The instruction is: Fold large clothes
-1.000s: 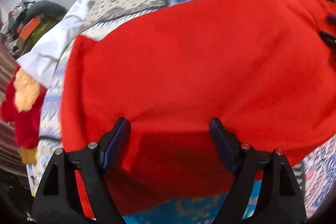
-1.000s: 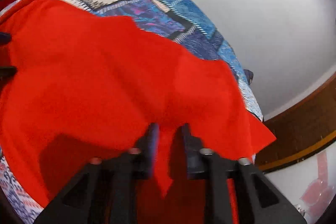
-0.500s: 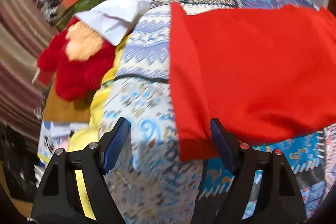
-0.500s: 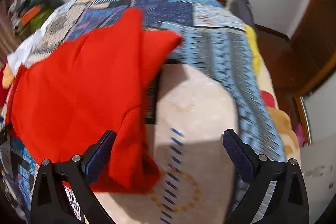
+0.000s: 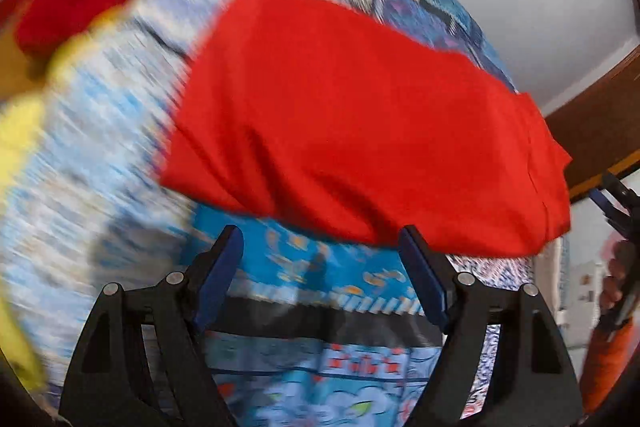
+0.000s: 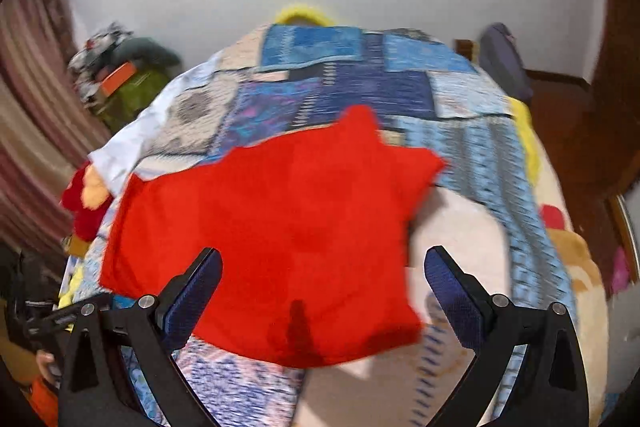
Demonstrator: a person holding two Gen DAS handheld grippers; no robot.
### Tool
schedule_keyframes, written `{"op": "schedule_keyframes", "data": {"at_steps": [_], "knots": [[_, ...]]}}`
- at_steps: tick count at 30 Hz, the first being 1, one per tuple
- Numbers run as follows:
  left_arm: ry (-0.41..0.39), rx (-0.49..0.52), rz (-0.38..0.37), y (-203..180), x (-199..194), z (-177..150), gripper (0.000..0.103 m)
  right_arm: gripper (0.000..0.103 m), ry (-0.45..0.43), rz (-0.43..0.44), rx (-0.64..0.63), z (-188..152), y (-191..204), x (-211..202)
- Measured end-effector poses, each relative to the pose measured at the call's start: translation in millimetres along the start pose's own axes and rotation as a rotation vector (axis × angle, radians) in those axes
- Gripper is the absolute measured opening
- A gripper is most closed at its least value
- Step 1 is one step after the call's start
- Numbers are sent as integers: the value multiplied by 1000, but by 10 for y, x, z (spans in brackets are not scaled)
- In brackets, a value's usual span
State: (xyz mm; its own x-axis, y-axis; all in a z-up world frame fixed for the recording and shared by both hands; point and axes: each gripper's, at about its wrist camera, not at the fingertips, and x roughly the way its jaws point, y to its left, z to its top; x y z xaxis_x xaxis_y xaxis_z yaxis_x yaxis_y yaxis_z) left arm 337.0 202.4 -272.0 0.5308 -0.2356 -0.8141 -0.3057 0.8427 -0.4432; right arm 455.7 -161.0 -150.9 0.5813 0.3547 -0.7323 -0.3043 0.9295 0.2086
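A red garment [image 5: 360, 131] lies folded in a rough rectangle on the patchwork bedspread [image 5: 304, 267]. In the right wrist view the same red garment [image 6: 280, 227] has a sleeve corner pointing toward the far side. My left gripper [image 5: 320, 243] is open, just short of the garment's near edge, with only bedspread between its fingers. My right gripper [image 6: 323, 259] is open wide and hangs above the garment's near part, holding nothing. Each gripper shows at the edge of the other's view: the right gripper [image 5: 616, 203] and the left gripper [image 6: 52, 311].
A red plush toy [image 6: 86, 203] and a white cloth [image 6: 128, 143] lie at the bed's left edge. A pile of bags [image 6: 120, 75] stands by the curtain. A dark bag [image 6: 504, 59] and wooden furniture [image 6: 592, 131] are on the right. An orange sleeve [image 5: 608, 359] holds the right gripper.
The right gripper let go of the red cloth, opened wide and drew up and back. The left gripper came off the garment, swung left and rolled; the garment now lies flat.
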Motion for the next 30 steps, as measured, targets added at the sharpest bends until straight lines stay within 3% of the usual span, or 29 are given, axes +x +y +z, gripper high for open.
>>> {"op": "schedule_keyframes", "data": {"at_steps": [5, 9, 17, 25, 26, 27, 30], "knots": [[84, -140, -131, 117, 486, -1, 79, 101, 92, 16, -62, -123, 283, 446], [30, -232, -260, 188, 586, 180, 79, 101, 211, -18, -62, -266, 196, 938], [-63, -270, -308, 93, 781, 622, 69, 101, 227, -31, -161, -370, 130, 1136], [-256, -353, -159, 170, 494, 957, 65, 101, 216, -69, -141, -353, -5, 1157], [-233, -347, -128, 180, 521, 1014, 55, 101, 217, -68, -143, -351, -4, 1154], [-205, -333, -82, 177, 562, 1058, 39, 101, 218, -74, -152, -354, 11, 1154], [-184, -243, -28, 62, 565, 1106, 22, 101, 221, -82, -149, -338, 44, 1148]]}}
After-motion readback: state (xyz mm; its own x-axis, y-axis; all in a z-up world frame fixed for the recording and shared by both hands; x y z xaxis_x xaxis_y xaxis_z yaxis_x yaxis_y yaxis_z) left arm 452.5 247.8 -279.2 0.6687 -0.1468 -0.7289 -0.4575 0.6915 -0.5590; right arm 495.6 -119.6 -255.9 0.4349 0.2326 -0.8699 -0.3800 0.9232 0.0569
